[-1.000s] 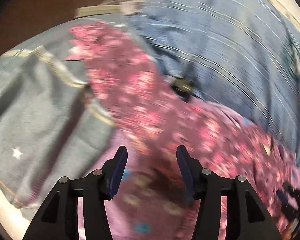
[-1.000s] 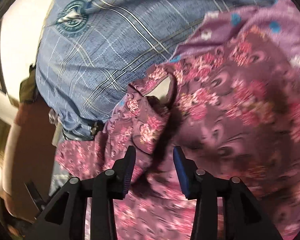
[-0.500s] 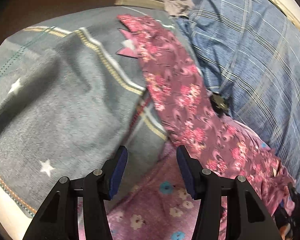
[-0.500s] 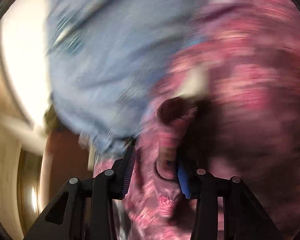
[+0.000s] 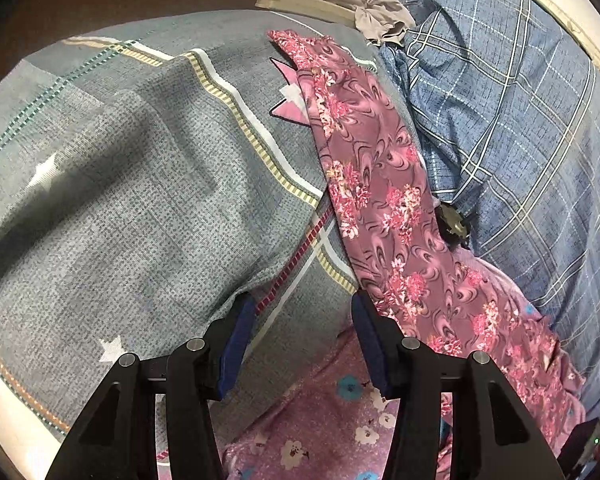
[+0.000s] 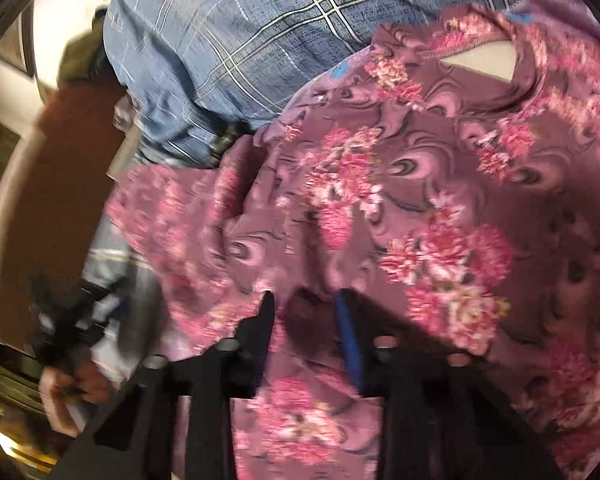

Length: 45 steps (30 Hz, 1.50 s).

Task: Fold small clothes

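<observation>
A purple garment with pink flowers (image 5: 380, 200) lies stretched out in a long strip between a grey starred quilt (image 5: 140, 200) and a blue plaid cover (image 5: 520, 120). My left gripper (image 5: 302, 304) hangs open over the quilt just left of the garment's edge, nothing between its fingers. In the right wrist view the same floral garment (image 6: 400, 200) fills the frame. My right gripper (image 6: 304, 308) is closing, with a dark fold of that garment bunched between its pads.
A pink flowered sheet (image 5: 320, 420) shows under the left gripper. A crumpled grey-beige cloth (image 5: 368, 4) lies at the far end of the bed. A hand (image 6: 60, 392) holding the other gripper appears at the right wrist view's lower left, beside the blue plaid cover (image 6: 240, 40).
The left gripper slid off the floral garment to over the grey quilt. The right gripper moved onto a fold of the garment, rolled, and its jaws narrowed around it.
</observation>
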### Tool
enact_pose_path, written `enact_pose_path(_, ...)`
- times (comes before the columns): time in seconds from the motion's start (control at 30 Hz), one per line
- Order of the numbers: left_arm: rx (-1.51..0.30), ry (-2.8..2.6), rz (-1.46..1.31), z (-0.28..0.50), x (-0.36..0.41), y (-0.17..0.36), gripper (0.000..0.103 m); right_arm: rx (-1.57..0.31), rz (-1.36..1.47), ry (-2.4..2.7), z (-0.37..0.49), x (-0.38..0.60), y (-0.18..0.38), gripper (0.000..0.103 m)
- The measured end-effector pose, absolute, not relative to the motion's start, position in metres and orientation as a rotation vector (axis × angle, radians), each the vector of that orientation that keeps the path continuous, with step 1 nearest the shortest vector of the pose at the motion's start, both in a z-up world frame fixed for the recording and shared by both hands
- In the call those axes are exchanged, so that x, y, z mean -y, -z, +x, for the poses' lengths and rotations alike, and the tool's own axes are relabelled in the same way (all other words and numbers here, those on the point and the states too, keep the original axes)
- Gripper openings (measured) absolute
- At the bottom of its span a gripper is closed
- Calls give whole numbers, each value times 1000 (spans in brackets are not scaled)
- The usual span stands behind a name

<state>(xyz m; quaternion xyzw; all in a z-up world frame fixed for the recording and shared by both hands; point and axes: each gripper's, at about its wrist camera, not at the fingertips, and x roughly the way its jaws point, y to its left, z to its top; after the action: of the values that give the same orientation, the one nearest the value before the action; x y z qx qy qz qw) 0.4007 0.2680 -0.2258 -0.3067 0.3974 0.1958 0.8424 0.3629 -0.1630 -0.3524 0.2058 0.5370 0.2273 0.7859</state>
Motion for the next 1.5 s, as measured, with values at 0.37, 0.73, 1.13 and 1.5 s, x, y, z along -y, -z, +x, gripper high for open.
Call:
enact_pose_path(0.37, -721, -306, -704, 424, -276, 227, 50, -1090, 325, -553, 297, 214, 336, 35)
enact_pose_path(0.73, -673, -279, -821, 478, -298, 247, 37, -1070, 286, -620, 285, 213, 330, 36)
enact_pose_path(1.13, -592, -262, -534, 487, -226, 210, 3, -1004, 387, -466, 290, 263, 311, 35)
enact_pose_path(1.5, -619, 306, -17, 465, 56, 179, 4, -837, 615, -213, 297, 367, 282, 35)
